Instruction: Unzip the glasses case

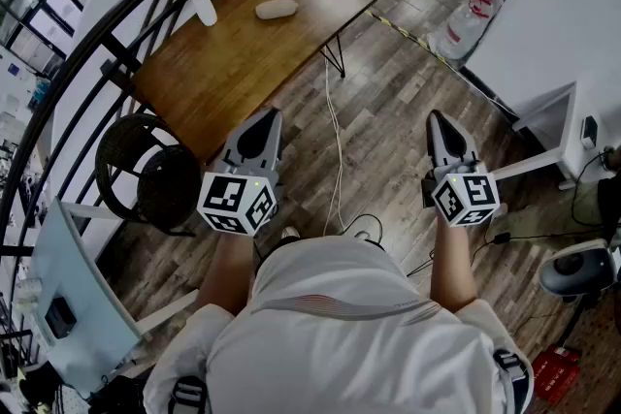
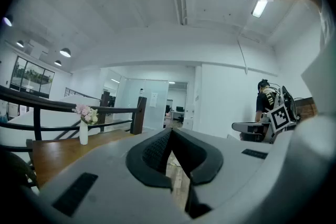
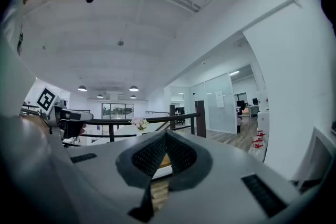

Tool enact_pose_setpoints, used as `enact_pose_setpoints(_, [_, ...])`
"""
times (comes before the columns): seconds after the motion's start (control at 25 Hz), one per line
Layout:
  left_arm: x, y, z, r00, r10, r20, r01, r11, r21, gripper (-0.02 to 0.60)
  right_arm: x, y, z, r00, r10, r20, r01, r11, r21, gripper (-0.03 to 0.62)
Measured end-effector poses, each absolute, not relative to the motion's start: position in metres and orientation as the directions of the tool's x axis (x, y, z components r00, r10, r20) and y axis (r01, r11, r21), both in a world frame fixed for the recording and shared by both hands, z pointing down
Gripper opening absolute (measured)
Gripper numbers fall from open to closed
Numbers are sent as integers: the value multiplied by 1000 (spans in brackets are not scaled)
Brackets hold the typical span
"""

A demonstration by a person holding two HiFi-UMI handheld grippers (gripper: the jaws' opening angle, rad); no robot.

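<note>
Wooden table (image 1: 243, 63), one glasses case (image 1: 277, 9), one flower vase (image 1: 205, 11)

Even ceiling light; fisheye-warped edges

Glasses case (image 1: 277, 9) (pale, oval) on tbl (image 1: 233, 63)

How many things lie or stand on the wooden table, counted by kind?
Glasses case: 1
Vase with flowers: 1
Total: 2
</note>
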State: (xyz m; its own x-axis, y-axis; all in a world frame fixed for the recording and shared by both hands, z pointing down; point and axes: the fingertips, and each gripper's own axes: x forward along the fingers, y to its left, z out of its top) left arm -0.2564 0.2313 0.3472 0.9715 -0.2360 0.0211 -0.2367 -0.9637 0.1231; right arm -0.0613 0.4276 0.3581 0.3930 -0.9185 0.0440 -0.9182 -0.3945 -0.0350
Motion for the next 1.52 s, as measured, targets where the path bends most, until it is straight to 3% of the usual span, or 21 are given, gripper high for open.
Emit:
enact_pose_setpoints(0.72, [-237,245,357,974,-220,49,-224,-966,128,14,-50,437,363,370,-928,37,-928,-371,-24,51])
enact_pose_setpoints(0.92, [-219,255,361,971,-231,61,-238,-962,134,14,-40,446,363,299,-954,-3,-953,-299,-43,51])
enact_pose_setpoints(1.52, [-153,273,382,948,-292,125,-305,-948,92,14,20,442,420,140,-987,80,-979,-150,-139,51])
